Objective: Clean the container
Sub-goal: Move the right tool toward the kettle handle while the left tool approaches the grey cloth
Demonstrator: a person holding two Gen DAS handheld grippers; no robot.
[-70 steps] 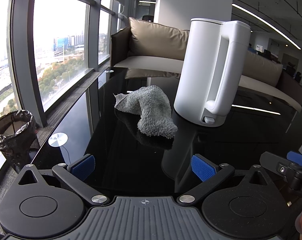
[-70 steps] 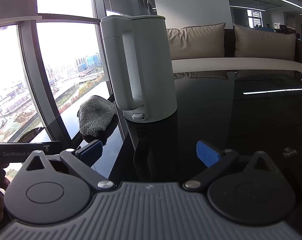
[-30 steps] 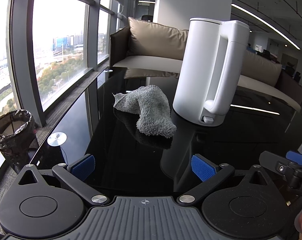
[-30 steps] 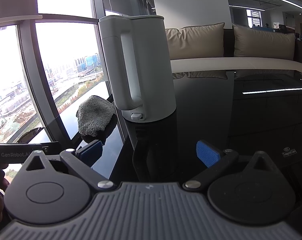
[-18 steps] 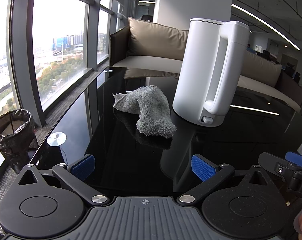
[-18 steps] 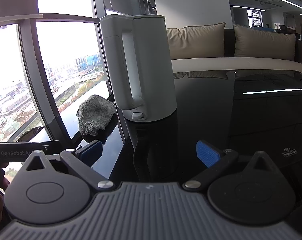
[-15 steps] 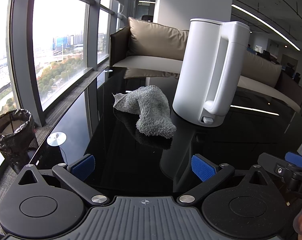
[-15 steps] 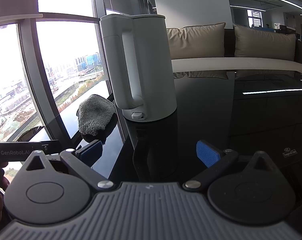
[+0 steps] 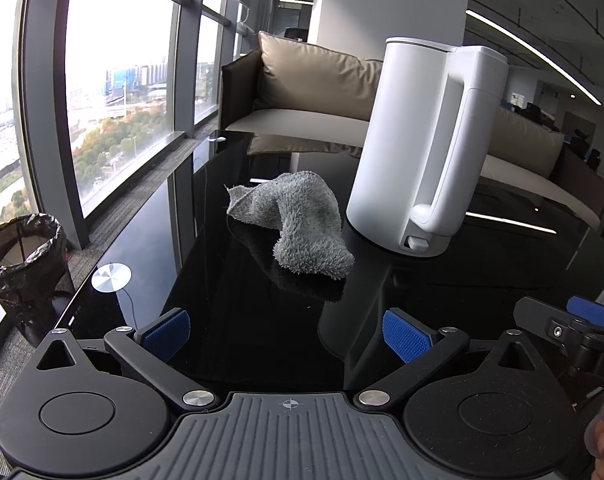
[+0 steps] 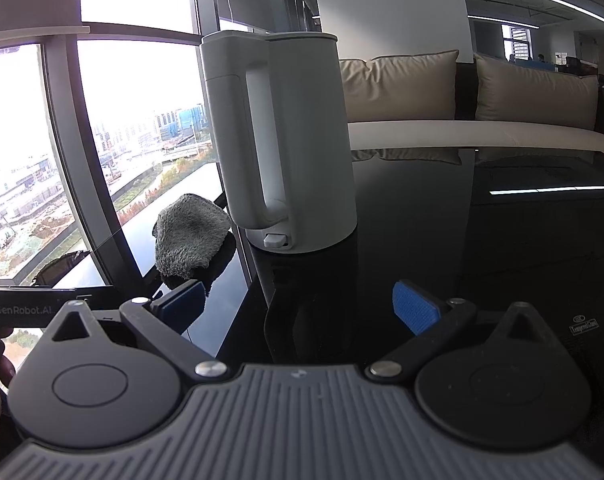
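White plastic kettle (image 9: 421,148) stands upright on glossy black bench (image 9: 230,296), ahead of both empty, wide-open claws: left claw (image 9: 288,332), right claw (image 10: 298,304). Crumpled grey fleece cloth (image 9: 298,224) lies just beside kettle.

A high-rise office lounge: beside the black glass table (image 9: 230,320), a leather sofa (image 9: 313,92), with floor-to-ceiling windows (image 9: 114,92) over city.
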